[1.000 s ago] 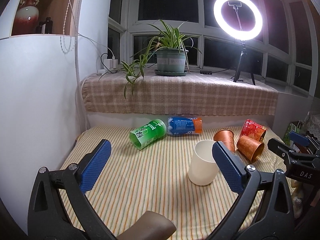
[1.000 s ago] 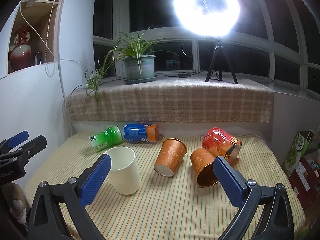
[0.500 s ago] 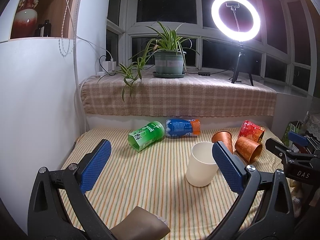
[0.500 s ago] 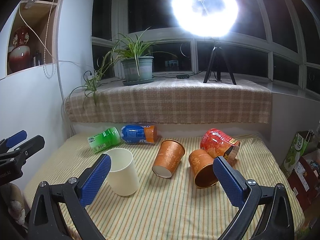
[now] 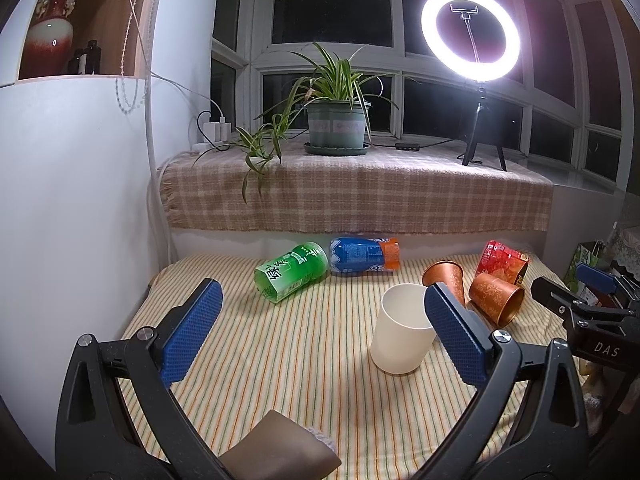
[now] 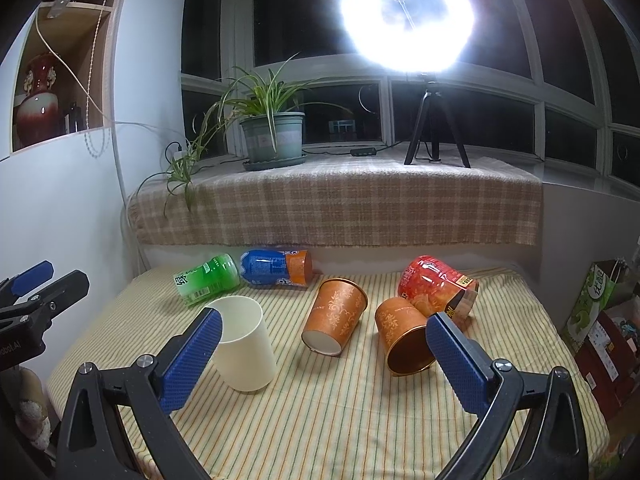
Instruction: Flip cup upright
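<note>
A cream cup [image 5: 402, 330] stands upright on the striped cloth; it also shows in the right wrist view [image 6: 246, 346]. Two orange patterned cups lie on their sides: one [image 6: 336, 316] with its base toward me, one [image 6: 402, 334] with its mouth toward me. They show in the left wrist view too, the first [image 5: 444, 278] and the second [image 5: 496, 298]. My left gripper [image 5: 320, 332] is open and empty, back from the cream cup. My right gripper [image 6: 324, 360] is open and empty, in front of the orange cups.
A green bottle [image 5: 292, 276], a blue-orange bottle [image 5: 364, 256] and a red noodle cup [image 6: 438, 290] lie at the back of the cloth. A checked sill holds a plant pot [image 5: 336, 128] and a ring light [image 5: 470, 36]. A white wall [image 5: 76, 200] stands left. Boxes [image 6: 600, 312] stand right.
Both grippers have drawn back and risen slightly, so the cups sit a little farther off. The cream cup stands as before. Both stay open.
</note>
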Demonstrator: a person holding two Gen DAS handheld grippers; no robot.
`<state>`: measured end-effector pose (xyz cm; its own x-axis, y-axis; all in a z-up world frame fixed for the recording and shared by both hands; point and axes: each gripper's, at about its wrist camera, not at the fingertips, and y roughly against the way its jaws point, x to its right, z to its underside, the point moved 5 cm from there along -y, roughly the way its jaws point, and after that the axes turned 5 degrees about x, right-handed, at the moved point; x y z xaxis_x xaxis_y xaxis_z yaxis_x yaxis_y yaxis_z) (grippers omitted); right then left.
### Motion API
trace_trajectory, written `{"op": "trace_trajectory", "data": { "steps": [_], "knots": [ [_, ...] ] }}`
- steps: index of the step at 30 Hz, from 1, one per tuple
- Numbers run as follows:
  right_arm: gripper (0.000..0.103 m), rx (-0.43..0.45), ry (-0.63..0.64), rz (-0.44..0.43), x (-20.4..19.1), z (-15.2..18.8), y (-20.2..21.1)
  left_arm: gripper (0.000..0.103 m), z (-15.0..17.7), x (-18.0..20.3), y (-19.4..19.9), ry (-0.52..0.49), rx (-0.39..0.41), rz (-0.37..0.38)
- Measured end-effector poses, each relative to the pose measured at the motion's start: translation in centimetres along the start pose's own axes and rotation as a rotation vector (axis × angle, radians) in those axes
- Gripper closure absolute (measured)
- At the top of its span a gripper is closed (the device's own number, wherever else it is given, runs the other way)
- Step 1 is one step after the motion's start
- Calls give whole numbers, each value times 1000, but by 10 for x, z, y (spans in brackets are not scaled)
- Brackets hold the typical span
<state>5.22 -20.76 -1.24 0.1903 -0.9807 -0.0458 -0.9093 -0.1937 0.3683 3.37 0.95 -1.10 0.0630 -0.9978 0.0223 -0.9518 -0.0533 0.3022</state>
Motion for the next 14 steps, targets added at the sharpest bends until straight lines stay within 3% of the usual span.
{"op": "trace_trajectory", "data": {
  "steps": [14],
  "knots": [
    [0,-9,-2,-2,0,4,0,0,3,5,-1,-1,-8,0]
  ]
}}
